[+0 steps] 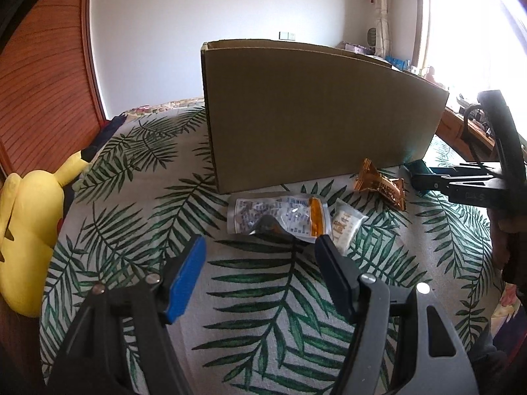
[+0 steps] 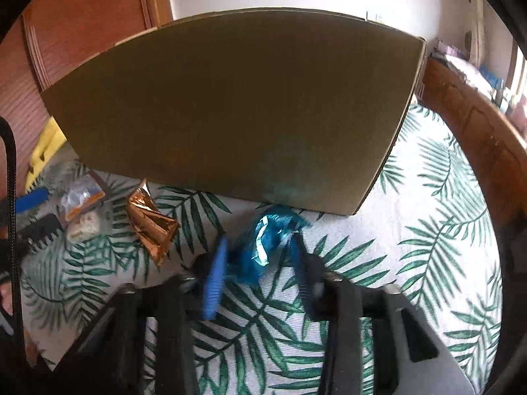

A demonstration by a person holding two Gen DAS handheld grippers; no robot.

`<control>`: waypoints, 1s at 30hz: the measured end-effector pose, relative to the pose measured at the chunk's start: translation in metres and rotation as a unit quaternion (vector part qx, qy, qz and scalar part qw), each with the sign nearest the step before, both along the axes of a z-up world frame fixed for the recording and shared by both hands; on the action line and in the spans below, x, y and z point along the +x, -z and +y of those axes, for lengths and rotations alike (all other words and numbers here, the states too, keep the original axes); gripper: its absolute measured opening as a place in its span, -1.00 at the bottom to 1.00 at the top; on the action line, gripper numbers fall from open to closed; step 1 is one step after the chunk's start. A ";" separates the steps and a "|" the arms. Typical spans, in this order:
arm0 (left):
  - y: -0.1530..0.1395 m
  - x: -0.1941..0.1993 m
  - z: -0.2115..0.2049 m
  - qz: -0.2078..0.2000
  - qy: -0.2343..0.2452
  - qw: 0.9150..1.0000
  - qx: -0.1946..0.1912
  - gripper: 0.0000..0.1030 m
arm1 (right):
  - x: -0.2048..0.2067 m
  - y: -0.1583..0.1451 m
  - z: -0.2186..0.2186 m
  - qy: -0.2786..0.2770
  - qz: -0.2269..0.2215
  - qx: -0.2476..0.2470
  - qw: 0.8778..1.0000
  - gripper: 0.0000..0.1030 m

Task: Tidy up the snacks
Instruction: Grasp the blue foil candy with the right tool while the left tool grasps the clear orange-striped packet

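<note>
A tall cardboard box [image 1: 313, 108] [image 2: 230, 108] stands on the palm-leaf cloth [image 1: 263, 296]. In front of it lie a silver packet with an orange stripe [image 1: 280, 217] [image 2: 82, 197], a small white packet [image 1: 347, 227] [image 2: 84, 225] and a copper foil packet [image 1: 383, 186] [image 2: 153, 227]. My left gripper [image 1: 260, 243] hangs open just short of the silver packet, with nothing between its fingers. My right gripper [image 2: 260, 240] [image 1: 418, 177] is down at the box's near right corner, shut on a crinkled blue packet [image 2: 263, 247] [image 1: 415, 166] that rests on the cloth.
A yellow plush toy [image 1: 26, 230] lies at the cloth's left edge by a wooden slatted door [image 1: 42, 65]. A wooden frame [image 2: 477, 125] borders the right side. The box's inside is hidden from both views.
</note>
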State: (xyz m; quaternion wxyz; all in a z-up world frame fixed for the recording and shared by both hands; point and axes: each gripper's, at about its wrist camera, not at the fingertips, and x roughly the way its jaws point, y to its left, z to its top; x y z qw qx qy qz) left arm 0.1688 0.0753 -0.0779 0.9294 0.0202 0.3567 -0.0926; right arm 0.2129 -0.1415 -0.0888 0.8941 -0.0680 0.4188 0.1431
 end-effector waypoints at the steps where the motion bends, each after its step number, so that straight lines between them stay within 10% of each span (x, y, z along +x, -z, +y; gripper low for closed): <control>1: 0.000 0.000 0.000 0.001 0.000 1.000 -0.001 0.33 | -0.001 0.001 0.001 -0.004 -0.003 -0.003 1.000 -0.47; 22: -0.017 0.014 0.001 0.014 0.011 1.000 -0.024 0.33 | -0.058 0.002 -0.024 -0.018 -0.026 0.027 0.999 -0.59; 30: -0.005 0.054 -0.012 0.091 0.049 0.995 -0.010 0.34 | -0.057 0.001 -0.027 -0.013 -0.027 0.041 0.999 -0.58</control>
